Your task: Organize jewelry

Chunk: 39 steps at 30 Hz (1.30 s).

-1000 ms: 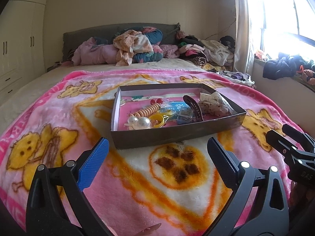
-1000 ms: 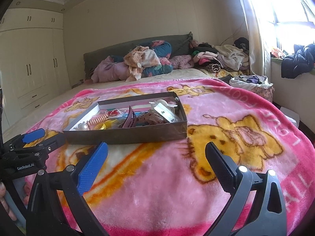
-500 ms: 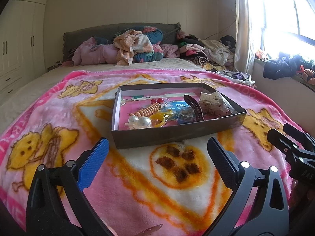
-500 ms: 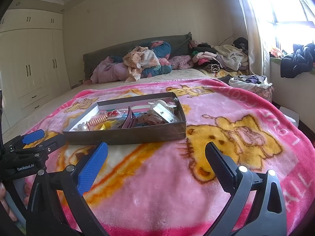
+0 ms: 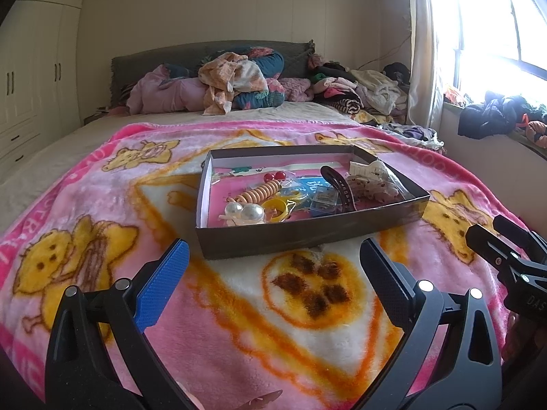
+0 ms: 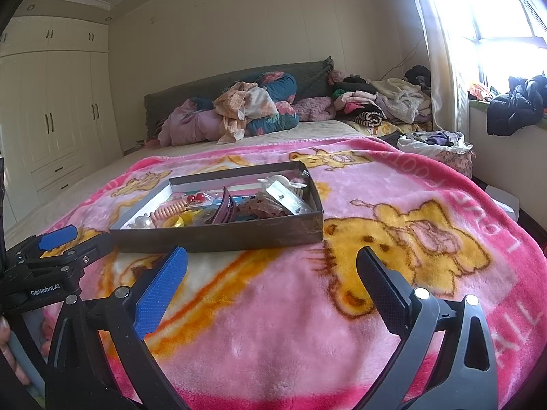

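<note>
A shallow dark box (image 5: 307,234) lies on a pink cartoon blanket (image 5: 102,212) on the bed. It holds pearl beads (image 5: 244,211), a coiled peach hair tie (image 5: 261,193), red beads (image 5: 275,175), a yellow ring (image 5: 276,206), a dark claw clip (image 5: 340,188) and a clear packet (image 5: 376,177). My left gripper (image 5: 273,275) is open and empty, just in front of the box. My right gripper (image 6: 271,282) is open and empty, in front of the box's (image 6: 218,235) right end. Each gripper shows at the edge of the other's view.
Piled clothes and bedding (image 5: 236,82) lie at the headboard, with more clothes (image 5: 359,89) at the back right. A window sill with dark clothes (image 5: 489,119) runs along the right. White wardrobes (image 6: 51,116) stand on the left.
Both views have drifted very slightly; the box and its contents have not moved. Both grippers stay open.
</note>
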Available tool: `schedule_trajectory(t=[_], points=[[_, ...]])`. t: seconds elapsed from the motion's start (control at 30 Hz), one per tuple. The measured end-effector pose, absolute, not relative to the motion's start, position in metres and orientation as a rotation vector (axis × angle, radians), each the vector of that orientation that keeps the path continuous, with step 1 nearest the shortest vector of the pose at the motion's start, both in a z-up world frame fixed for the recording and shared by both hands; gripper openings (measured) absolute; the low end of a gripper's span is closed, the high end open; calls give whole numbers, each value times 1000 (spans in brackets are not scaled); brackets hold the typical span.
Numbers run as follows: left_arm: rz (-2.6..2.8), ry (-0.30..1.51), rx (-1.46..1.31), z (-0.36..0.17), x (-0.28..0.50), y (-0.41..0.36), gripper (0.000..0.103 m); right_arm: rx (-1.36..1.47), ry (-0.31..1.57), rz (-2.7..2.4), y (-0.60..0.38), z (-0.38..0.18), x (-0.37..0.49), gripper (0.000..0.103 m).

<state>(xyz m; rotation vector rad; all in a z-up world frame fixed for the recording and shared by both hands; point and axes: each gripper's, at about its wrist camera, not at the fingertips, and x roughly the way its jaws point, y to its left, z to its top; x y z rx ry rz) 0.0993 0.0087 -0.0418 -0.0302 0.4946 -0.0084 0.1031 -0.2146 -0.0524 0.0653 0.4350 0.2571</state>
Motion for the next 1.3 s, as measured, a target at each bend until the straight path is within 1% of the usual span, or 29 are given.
schedule_trajectory(t=[1.3], points=[[-10,490,-35,-42,99,10,91,59,428,259,-212,-49,101,97]])
